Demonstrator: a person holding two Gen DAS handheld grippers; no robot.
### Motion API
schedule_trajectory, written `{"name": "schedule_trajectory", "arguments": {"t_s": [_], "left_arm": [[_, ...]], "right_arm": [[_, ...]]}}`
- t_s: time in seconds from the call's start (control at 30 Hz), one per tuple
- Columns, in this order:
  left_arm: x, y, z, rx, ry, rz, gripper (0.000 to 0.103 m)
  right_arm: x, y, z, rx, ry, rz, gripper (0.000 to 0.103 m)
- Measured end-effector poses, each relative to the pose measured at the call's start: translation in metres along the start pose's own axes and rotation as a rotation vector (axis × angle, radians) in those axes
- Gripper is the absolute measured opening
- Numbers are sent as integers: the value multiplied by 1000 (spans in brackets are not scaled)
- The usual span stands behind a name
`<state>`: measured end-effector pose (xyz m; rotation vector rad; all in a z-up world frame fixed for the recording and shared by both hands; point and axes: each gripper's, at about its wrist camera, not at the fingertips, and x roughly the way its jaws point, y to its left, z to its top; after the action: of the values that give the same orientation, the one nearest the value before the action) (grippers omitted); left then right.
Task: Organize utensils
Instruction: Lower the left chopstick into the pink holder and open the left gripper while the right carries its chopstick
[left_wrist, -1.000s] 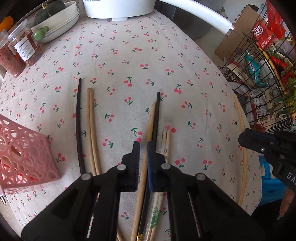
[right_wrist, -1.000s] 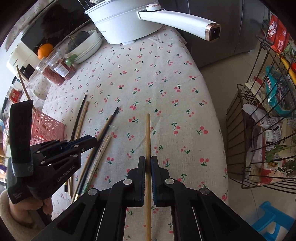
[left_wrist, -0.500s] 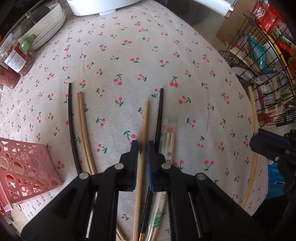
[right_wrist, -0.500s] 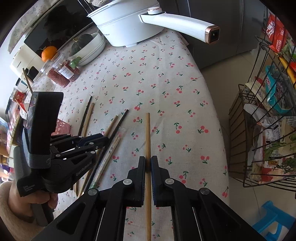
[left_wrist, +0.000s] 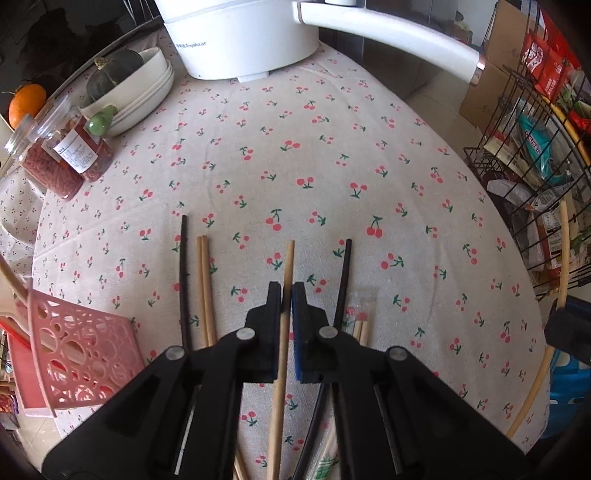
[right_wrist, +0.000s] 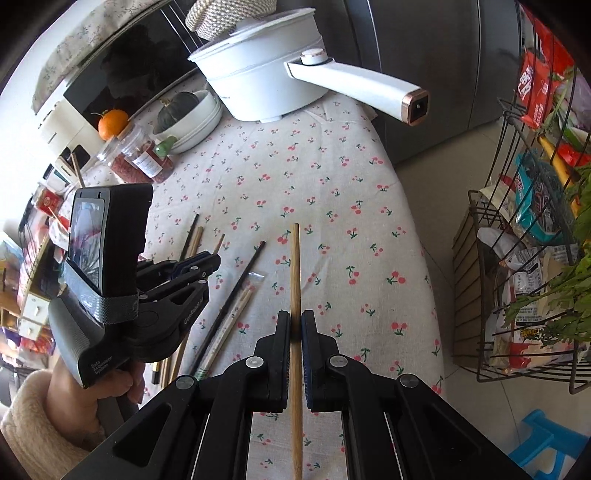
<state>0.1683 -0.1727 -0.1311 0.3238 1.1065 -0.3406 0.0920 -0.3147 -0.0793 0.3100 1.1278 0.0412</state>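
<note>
Two black chopsticks (left_wrist: 183, 273), two jars (left_wrist: 68, 155), one pot (left_wrist: 240, 37).

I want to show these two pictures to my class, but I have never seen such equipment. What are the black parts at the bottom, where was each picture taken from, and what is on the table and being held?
A person holds hand-operated tongs in each hand, with a camera on each looking along its fingers. One picture comes from the left tongs, the other from the right tongs. Each pair is shut on one wooden chopstick: the left chopstick and the right chopstick. On the cherry-print tablecloth lie more chopsticks, pale and black. A pink basket stands at the left, with a white pot, bowls and jars farther back.
</note>
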Motion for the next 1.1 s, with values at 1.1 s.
{"name": "schedule_trajectory", "arguments": {"t_s": [1.1], "left_arm": [[-215,98,-72,-175,-573,-232,6]], "right_arm": [[-114,103,4,-130,-410,140,6]]}}
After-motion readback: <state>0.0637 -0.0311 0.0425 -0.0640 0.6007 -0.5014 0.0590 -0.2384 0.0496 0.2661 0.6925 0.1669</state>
